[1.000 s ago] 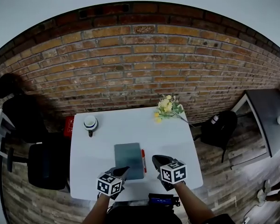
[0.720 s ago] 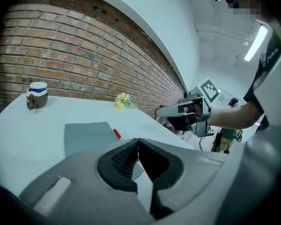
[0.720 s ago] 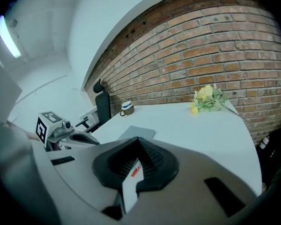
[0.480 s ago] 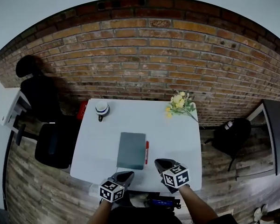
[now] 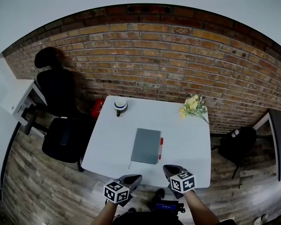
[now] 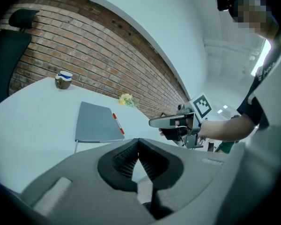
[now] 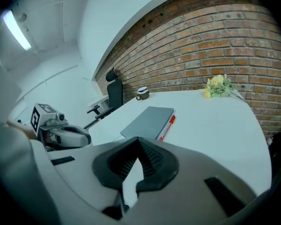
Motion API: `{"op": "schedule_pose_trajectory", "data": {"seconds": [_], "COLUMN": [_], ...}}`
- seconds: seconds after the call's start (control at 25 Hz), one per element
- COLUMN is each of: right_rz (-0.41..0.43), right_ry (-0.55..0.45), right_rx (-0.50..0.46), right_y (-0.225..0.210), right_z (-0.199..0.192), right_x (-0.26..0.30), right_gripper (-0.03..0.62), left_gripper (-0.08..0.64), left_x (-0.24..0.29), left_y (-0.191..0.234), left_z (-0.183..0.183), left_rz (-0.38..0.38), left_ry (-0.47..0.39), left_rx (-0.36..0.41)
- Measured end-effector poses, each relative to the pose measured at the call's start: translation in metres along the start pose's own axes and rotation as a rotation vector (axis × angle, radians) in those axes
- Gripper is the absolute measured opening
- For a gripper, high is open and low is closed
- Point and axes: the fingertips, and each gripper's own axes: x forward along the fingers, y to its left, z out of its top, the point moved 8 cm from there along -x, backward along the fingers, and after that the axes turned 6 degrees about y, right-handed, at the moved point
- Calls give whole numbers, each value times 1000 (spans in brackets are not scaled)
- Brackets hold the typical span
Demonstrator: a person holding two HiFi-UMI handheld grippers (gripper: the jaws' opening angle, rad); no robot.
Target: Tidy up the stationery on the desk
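Note:
A grey notebook (image 5: 146, 146) lies flat in the middle of the white table (image 5: 112, 144), with a red pen (image 5: 160, 148) close along its right edge. Both also show in the left gripper view as notebook (image 6: 96, 122) and pen (image 6: 118, 123), and in the right gripper view as notebook (image 7: 149, 121) and pen (image 7: 167, 126). My left gripper (image 5: 136, 177) and right gripper (image 5: 167, 169) hang side by side at the table's near edge, short of the notebook. Each is shut with nothing between its jaws. They touch no stationery.
A mug (image 5: 120, 106) stands at the table's far left, a bunch of yellow flowers (image 5: 193, 106) at the far right. A black office chair (image 5: 61, 121) sits left of the table, a dark backpack (image 5: 237, 144) on the floor to the right. A brick wall runs behind.
Both grippers have drawn back from just beside the notebook's near edge to the table's near edge. The notebook and pen have stayed where they were.

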Motion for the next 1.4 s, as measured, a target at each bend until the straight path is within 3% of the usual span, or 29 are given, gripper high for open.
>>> {"op": "schedule_pose_trajectory", "data": {"seconds": [0.24,0.68,0.96,1.4], "right_rz": [-79,-181,-230,-253], "right_ry": [-37,-109,-123,-146], "right_rx": [-8,-30,-20,-5], "right_y": [65,167,188,194], "right_z": [-19,-69,-110,-110], "right_x": [-7,-43,-64,-69], "right_gripper": [9,9,9,9], "left_gripper": [11,11,11,11], "left_x": [-70,-130,-139,-142], "left_y": [-3,-19,-37,-42], "left_z": [-27,-87,-104,-103], "left_rz": [-27,-31,-44,-22], "left_ry": [-87,-72,-31,-36], "left_rx": [-53,-4,78,123]}}
